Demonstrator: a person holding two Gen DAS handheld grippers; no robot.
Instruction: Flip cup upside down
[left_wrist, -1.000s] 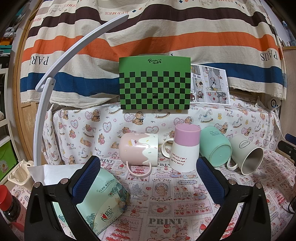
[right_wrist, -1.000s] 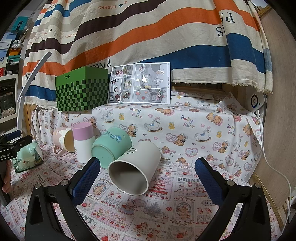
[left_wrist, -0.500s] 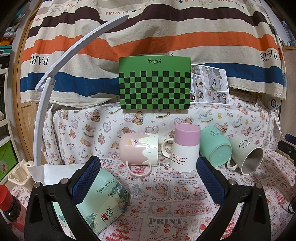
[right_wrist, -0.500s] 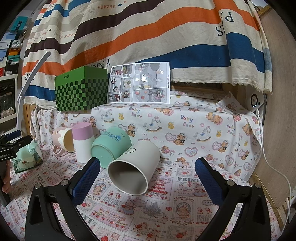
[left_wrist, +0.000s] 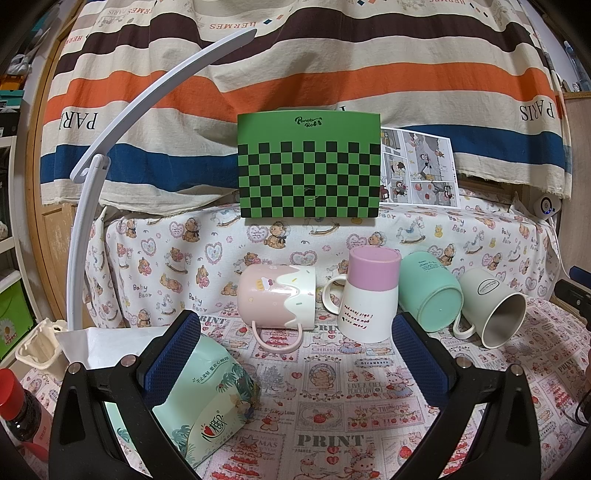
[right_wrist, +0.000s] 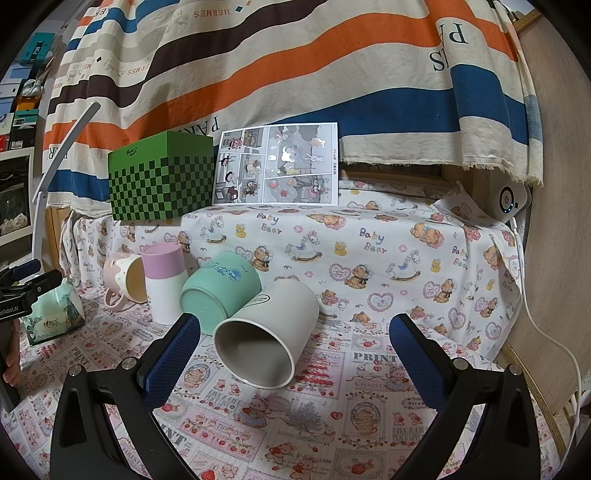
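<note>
Cups in a row on the printed tablecloth (right_wrist: 369, 424), none gripped.
Nothing has shifted in the last second, so the flip hasn't started: grey-white ceramic mug (right_wrist: 264, 338) lies on its side, mouth near, just ahead of right gripper (right_wrist: 295, 354), fingers spread; left gripper (left_wrist: 295, 350) also spread, empty.

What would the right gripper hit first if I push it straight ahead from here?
Probably the grey mug lying on its side, open mouth facing the right gripper. It sits left of centre between the open fingers, so the left finger may catch its rim first; depth is unclear.
</note>
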